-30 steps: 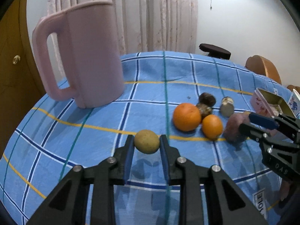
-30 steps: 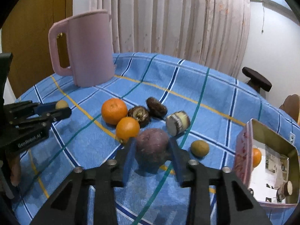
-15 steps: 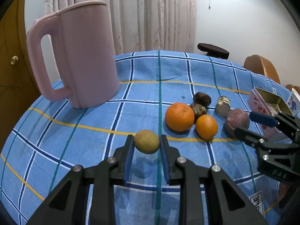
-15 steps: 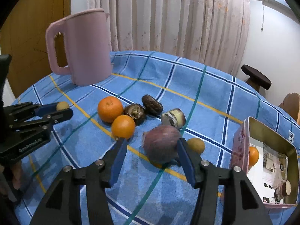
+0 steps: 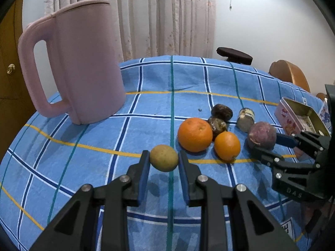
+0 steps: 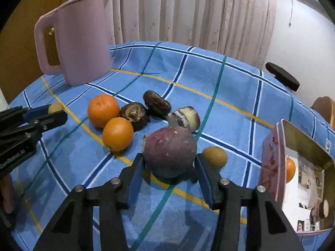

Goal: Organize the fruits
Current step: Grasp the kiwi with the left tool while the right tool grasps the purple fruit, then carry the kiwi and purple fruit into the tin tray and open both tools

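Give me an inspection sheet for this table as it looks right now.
Surface: blue checked tablecloth.
Job's things: two oranges, purple fruit, two small green-brown fruits, dark shrivelled fruits, pink tin.
Clutter: pink jug.
Grippers: left claw shut on one green-brown fruit; right claw closing around the purple fruit.
Cables: nothing seen.
Surroundings: curtain, wooden chair.

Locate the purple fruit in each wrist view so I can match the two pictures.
Left wrist view: purple fruit at right of centre, between the right gripper tips, just right of the smaller orange.
Right wrist view: purple fruit at lower centre, between the closing jaws.
Shared landmark: pink jug, upper left in both.
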{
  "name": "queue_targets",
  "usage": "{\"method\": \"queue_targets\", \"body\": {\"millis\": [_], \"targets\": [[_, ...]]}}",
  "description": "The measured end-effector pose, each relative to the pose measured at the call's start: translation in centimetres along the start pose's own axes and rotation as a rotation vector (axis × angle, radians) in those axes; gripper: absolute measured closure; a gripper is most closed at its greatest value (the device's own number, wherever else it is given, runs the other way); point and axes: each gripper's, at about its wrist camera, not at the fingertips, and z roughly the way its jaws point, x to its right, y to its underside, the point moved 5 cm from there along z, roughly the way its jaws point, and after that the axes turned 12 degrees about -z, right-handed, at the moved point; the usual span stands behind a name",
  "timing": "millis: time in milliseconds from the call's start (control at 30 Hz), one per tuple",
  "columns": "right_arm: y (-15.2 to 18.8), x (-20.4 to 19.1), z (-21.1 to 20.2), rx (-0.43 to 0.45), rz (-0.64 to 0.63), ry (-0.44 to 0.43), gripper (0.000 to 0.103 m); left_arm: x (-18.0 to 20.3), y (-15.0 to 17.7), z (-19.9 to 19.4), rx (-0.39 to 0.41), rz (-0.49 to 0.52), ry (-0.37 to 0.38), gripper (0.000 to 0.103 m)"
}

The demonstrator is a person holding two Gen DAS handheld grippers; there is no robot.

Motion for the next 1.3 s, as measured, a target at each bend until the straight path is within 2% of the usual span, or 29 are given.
{"method": "queue_targets", "body": {"millis": [400,700,900,1300], "targets": [[-0.6,0.4,-3.6,0.099,0.003,0.020,0.052,2.2,-0.7,-1.5,0.029,0.023,0.012,0.075],[0.2,1.5,-5.6,0.122,0.004,0.053,0.052,5.0,-1.2,-2.5,0.050,0.053,0.037,0.075],[0.7,3.7,-7.2,0.139,0.027,0.087,0.052,8.2,-1.9,-2.9,0.066,0.094,0.065,0.075],[3.1,9.0,-8.5,0.119,0.088,0.168,0.052,15.3,-2.4,-2.4,0.072,0.157,0.146,0.075]]}}
